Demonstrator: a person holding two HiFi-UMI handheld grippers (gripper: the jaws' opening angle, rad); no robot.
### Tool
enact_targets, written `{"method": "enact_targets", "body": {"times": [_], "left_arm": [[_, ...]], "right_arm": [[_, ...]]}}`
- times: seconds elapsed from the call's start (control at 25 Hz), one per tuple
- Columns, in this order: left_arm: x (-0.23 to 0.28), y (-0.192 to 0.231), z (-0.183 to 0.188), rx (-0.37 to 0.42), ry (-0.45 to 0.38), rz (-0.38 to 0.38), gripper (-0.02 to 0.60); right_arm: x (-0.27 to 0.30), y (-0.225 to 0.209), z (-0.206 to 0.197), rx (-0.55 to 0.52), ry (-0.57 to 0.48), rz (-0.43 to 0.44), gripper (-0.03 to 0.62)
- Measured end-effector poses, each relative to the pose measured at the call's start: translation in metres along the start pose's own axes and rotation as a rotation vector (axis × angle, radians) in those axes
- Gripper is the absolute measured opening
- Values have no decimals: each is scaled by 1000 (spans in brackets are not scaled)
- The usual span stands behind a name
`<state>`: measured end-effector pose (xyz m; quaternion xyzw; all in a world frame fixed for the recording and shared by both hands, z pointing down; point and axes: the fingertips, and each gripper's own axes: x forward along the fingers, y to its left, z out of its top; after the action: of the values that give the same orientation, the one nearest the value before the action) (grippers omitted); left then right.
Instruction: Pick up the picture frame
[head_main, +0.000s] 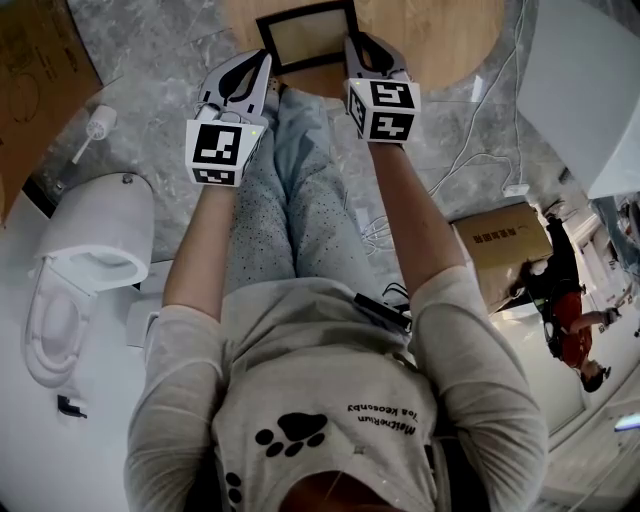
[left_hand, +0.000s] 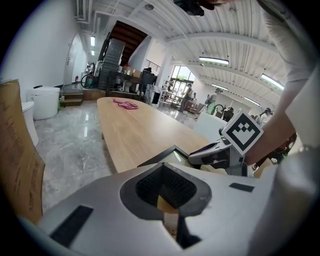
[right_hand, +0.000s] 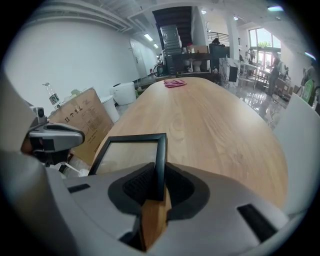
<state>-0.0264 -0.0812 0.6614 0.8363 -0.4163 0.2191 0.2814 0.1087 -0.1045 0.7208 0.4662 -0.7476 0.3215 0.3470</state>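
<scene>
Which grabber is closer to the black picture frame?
Right. The right gripper has its jaws around the right edge of the picture frame; the left gripper, shut, sits just off its near left corner.

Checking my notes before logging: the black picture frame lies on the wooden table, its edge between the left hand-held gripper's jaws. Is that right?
No: its edge is between the jaws of the right hand-held gripper, as the right gripper view shows. The picture frame does lie on the wooden table.

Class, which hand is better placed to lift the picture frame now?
Right: the right gripper has its tongs clamped on the picture frame; the left gripper is shut and empty.
</scene>
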Motion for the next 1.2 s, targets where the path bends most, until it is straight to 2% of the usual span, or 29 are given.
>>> {"method": "enact_targets", "body": {"times": [0.56, 1.08, 1.12, 1.2], "left_arm": [[-20, 16, -27, -22, 31, 9, 8], [-29, 33, -61, -73, 111, 14, 9], [-29, 33, -63, -79, 117, 12, 23], [-27, 34, -66, -102, 132, 2, 132]], "right_arm": [[0, 37, -3, -8, -2, 13, 72], [4, 60, -7, -26, 15, 21, 72], [4, 60, -7, -27, 16, 20, 72], [4, 61, -7, -28, 17, 17, 72]]}}
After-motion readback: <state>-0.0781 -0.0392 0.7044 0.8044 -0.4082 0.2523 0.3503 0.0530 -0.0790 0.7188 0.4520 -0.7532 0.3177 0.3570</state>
